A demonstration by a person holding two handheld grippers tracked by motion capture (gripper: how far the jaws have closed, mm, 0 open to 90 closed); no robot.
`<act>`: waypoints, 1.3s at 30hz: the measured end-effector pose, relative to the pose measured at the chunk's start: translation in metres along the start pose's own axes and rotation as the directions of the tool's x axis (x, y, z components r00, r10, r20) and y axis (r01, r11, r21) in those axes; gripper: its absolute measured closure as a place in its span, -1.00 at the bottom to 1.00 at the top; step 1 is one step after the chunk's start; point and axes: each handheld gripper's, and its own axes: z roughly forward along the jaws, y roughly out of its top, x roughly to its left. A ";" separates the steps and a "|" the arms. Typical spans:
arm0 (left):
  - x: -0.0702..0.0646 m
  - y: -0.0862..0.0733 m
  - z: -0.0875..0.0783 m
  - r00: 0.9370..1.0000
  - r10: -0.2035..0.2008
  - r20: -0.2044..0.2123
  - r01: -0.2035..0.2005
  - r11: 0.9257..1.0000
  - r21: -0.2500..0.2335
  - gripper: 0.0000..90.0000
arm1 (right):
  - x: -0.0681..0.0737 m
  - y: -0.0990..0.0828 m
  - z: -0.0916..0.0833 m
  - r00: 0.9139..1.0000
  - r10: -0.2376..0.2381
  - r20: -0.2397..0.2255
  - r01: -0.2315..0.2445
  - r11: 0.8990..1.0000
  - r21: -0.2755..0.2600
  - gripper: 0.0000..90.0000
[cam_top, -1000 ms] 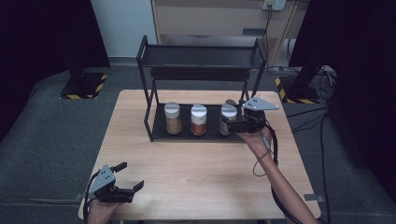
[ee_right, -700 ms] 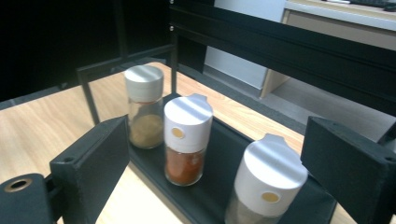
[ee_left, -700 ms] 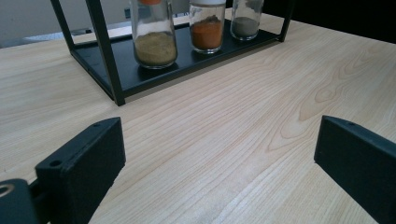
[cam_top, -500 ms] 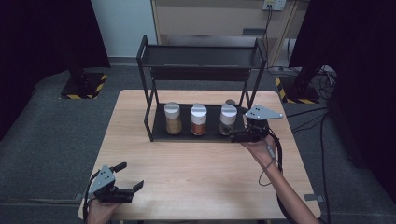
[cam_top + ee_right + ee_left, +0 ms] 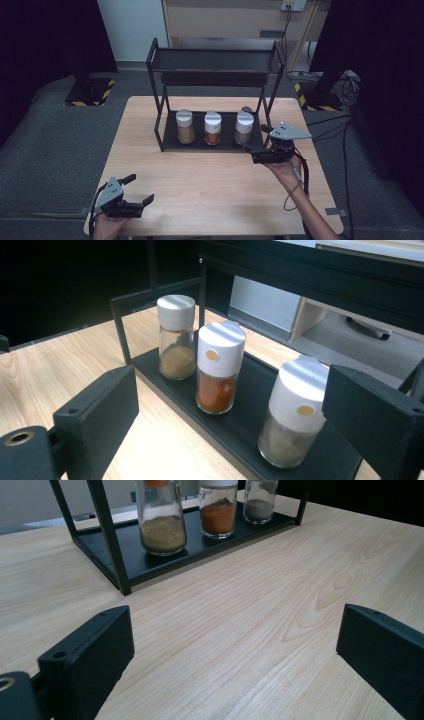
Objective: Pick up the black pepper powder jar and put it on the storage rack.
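Spice jars look parked on the rack, job seems mostly wrapped up

Three jars stand in a row on the rack's [image 5: 167, 125] bottom shelf: yellowish one [image 5: 185, 127], orange one [image 5: 212, 128], greyish one [image 5: 244, 128]. Right gripper [image 5: 254, 151] sits just beside the greyish jar, jaws wide apart and holding nothing. Left gripper [image 5: 140, 190] hangs near the table's [image 5: 215, 185] front edge, also spread wide and empty-handed.
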 end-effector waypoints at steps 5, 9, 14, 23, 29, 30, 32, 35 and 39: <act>0.000 0.000 0.000 1.000 0.003 0.006 -0.003 1.000 -0.004 -0.98 | 0.003 -0.009 -0.013 1.000 0.013 0.001 -0.013 1.000 -0.013 -0.82; 0.000 0.000 0.000 1.000 0.008 0.008 -0.008 1.000 -0.004 -0.98 | 0.007 -0.016 -0.027 1.000 0.015 0.002 -0.015 1.000 -0.023 -0.82; 0.000 -0.001 0.000 1.000 0.008 0.008 -0.007 1.000 -0.007 -0.98 | 0.009 -0.026 -0.046 1.000 0.031 0.004 -0.031 0.999 -0.034 -0.82; 0.000 -0.001 -0.001 1.000 0.009 0.009 -0.009 1.000 -0.012 -0.98 | 0.014 -0.044 -0.072 0.998 0.040 0.043 -0.038 0.999 -0.034 -0.82; 0.000 -0.001 -0.001 1.000 0.009 0.010 -0.009 1.000 -0.012 -0.98 | 0.017 -0.056 -0.088 0.997 0.043 0.058 -0.042 0.999 -0.028 -0.83; 0.000 -0.001 -0.001 1.000 0.009 0.010 -0.009 1.000 -0.013 -0.98 | 0.018 -0.057 -0.090 0.997 0.042 0.061 -0.041 0.999 -0.023 -0.83; 0.000 -0.001 -0.001 1.000 0.010 0.010 -0.009 1.000 -0.013 -0.98 | 0.020 -0.062 -0.095 0.997 0.043 0.064 -0.042 0.999 -0.022 -0.83; 0.000 -0.001 -0.001 1.000 0.011 0.011 -0.011 1.000 -0.013 -0.98 | 0.023 -0.069 -0.102 0.996 0.046 0.077 -0.045 0.999 -0.019 -0.83; 0.000 -0.001 -0.001 1.000 0.012 0.011 -0.012 1.000 -0.014 -0.98 | 0.026 -0.078 -0.110 0.994 0.050 0.094 -0.048 0.999 -0.024 -0.83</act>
